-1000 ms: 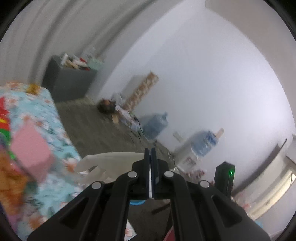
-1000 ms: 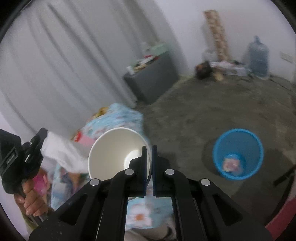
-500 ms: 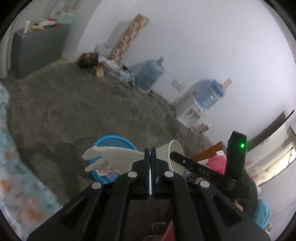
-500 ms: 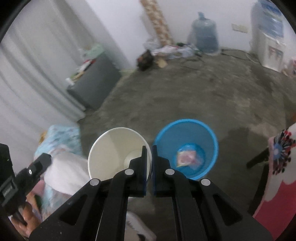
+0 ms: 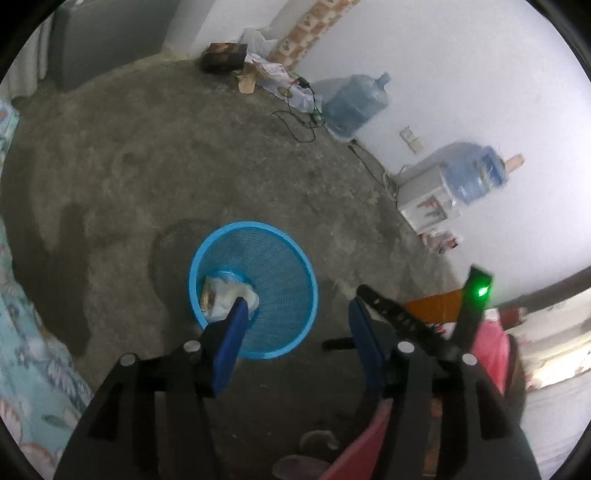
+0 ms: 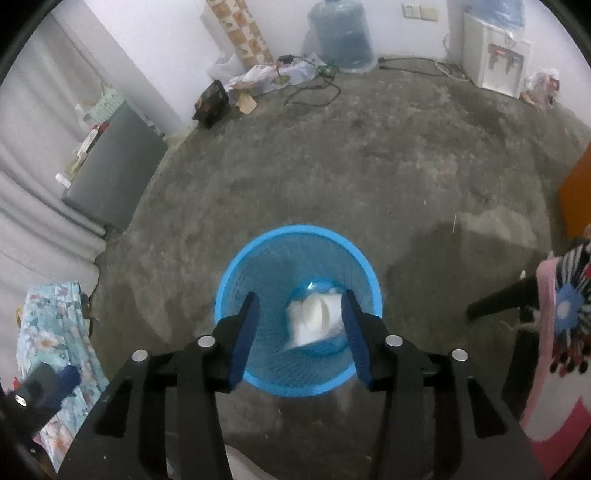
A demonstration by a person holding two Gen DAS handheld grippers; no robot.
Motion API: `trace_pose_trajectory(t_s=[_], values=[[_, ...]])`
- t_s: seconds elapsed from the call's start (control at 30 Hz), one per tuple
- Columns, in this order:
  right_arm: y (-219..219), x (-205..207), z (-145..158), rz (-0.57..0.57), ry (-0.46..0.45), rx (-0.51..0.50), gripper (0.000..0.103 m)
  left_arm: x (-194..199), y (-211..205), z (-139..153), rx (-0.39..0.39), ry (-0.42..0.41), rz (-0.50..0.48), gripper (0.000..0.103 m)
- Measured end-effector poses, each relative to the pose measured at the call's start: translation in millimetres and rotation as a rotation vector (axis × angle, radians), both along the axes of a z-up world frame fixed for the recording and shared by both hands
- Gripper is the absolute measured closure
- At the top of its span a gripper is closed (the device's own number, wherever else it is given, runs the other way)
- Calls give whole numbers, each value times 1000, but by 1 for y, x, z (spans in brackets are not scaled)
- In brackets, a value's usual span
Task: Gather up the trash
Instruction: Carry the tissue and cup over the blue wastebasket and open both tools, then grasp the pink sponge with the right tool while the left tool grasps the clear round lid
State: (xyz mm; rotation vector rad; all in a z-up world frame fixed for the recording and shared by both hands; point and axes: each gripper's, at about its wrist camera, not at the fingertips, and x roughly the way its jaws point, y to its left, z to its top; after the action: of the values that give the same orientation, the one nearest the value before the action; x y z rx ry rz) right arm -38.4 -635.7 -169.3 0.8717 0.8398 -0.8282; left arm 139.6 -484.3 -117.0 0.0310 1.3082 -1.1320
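Bare concrete floor (image 6: 369, 177) carries the blue mesh bin (image 6: 236, 273) — both the left gripper (image 5: 295, 314) and right gripper (image 6: 299, 306) have just spread apart, empty, above the white crumpled trash (image 6: 314, 317) inside — light, soft stuff, best pinched at a fold.

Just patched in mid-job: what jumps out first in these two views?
A bright blue mesh bin stands mid-floor on bare concrete, white crumpled trash inside it. Both claws, right and left, hang open and empty above it. Water jugs line the far wall.

One blue basket (image 6: 236, 295), two water bottles (image 6: 341, 35) at the far wall, one white dispenser (image 6: 495, 62), and one grey cabinet (image 6: 114, 170) far left.
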Motion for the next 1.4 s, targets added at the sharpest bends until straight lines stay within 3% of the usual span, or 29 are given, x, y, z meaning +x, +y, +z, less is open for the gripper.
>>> trace_pose_trajectory(t_s=[0.23,0.5,0.7,1.0,1.1,1.27,1.4], values=[[15,-1,36,45,-72,-40,43,-4,45,53,-29,-142,37,40],[71,32,105,255,-152,-109,29,-17,131,112,-66,-237,82,23],[125,57,147,443,-217,-156,19,-19,234,144,-84,-364,182,16],[212,105,183,730,-270,-201,14,-28,418,155,-46,-548,490,9],[244,129,186,824,-277,-201,12,-33,467,148,-24,-540,576,9],[295,160,188,929,-279,-210,12,-36,545,124,-41,-434,749,9],[322,189,183,963,-275,-156,12,-25,582,107,-50,-343,881,9]])
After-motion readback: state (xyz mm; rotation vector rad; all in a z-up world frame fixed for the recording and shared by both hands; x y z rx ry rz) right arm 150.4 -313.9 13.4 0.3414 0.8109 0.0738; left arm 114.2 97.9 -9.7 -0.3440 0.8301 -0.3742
